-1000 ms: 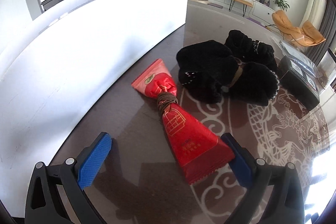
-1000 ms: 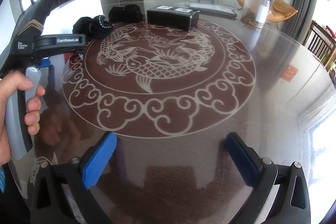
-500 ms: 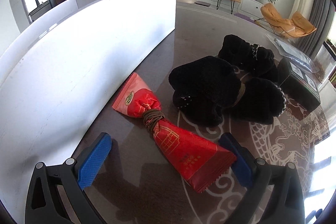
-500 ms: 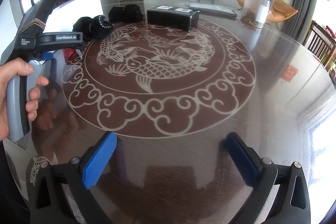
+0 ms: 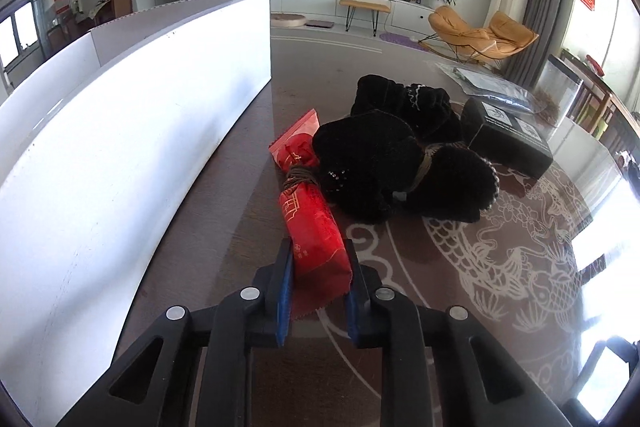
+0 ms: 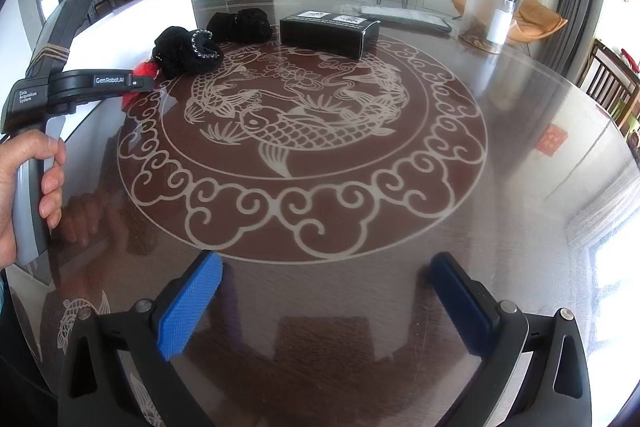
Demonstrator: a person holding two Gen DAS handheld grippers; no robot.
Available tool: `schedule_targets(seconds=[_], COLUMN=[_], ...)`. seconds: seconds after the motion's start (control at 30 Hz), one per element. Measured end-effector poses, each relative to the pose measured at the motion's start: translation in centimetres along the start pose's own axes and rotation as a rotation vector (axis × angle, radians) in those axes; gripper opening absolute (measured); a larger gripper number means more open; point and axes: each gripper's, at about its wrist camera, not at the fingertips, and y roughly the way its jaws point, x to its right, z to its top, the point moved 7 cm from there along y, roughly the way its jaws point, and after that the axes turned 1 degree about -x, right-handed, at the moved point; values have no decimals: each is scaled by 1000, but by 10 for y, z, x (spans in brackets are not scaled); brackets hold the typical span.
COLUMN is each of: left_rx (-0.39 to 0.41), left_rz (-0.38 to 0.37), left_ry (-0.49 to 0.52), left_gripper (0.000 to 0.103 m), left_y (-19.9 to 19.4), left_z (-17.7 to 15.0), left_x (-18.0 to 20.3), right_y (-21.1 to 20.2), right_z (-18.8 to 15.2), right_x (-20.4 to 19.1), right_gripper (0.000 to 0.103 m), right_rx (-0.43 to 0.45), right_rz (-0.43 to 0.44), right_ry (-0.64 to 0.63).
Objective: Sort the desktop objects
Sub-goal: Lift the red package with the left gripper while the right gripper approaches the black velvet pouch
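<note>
Beside the white box wall [image 5: 120, 131], left gripper [image 5: 316, 279] pinched on the wide end of the red packet [image 5: 316, 239], which lies on the table [image 5: 460, 267]; its tied neck touches the black plush items [image 5: 400, 167]; lifting may drag them, or the slick wrapper slip; right gripper [image 6: 320, 291] wide, holding nothing.

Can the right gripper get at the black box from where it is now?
Probably yes: the right gripper is open, and only bare table lies between it and the black box.
</note>
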Motion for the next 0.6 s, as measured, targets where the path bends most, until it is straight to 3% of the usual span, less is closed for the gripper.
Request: schedule_targets(seconds=[0.13, 0.33, 0.43, 0.53, 0.6], left_rx=[-9, -5, 4, 1, -8], left_rz=[-116, -202, -166, -124, -136], left_ry=[94, 440, 424, 351, 314], left_gripper=[21, 21, 21, 27, 33], left_y=[0, -20, -20, -16, -13], left_z=[-4, -35, -33, -23, -21], left_x=[29, 96, 96, 76, 68], right_y=[0, 0, 0, 0, 0], right_z=[0, 0, 0, 0, 0], right_x=[0, 0, 0, 0, -1], right_gripper=[103, 103, 103, 103, 103], right_rx=[0, 0, 0, 0, 0], right_rz=[0, 0, 0, 0, 0], right_ry=[0, 0, 0, 0, 0])
